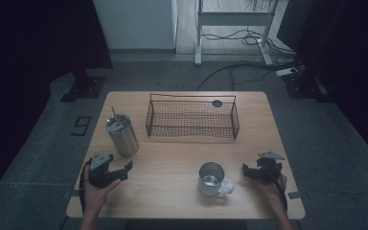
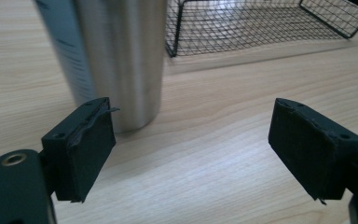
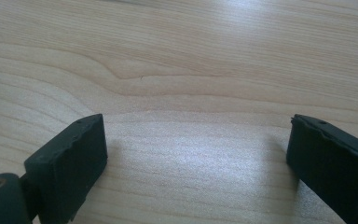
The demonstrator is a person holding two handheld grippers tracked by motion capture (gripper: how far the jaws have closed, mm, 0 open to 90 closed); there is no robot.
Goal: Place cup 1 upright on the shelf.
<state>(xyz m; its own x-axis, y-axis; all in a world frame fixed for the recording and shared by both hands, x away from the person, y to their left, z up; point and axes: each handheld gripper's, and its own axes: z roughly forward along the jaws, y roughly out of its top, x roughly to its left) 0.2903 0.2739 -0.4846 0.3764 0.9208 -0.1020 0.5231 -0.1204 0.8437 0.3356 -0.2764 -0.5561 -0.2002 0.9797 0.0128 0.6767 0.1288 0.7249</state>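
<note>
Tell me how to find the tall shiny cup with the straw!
Look at the wooden table, then the wire basket at its back. Just left of the basket stands the steel tumbler. Unlike the handled mug in front, it is tall, lidded, and has a straw.

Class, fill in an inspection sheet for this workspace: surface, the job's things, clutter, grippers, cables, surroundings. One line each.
Surface: light wooden table, bare between the things.
Job's things: steel tumbler with lid and straw, upright at the left; metal mug with a white handle, upright and empty, front right of centre; empty wire basket at the back.
Clutter: small dark round thing behind the basket; what it is cannot be told.
Grippers: left gripper open, nothing between its jaws, tumbler just ahead; right gripper open over bare wood, right of the mug.
Cables: loose cables on the floor beyond the table.
Surroundings: grey floor, white frame legs, dark curtains at both sides.
</note>
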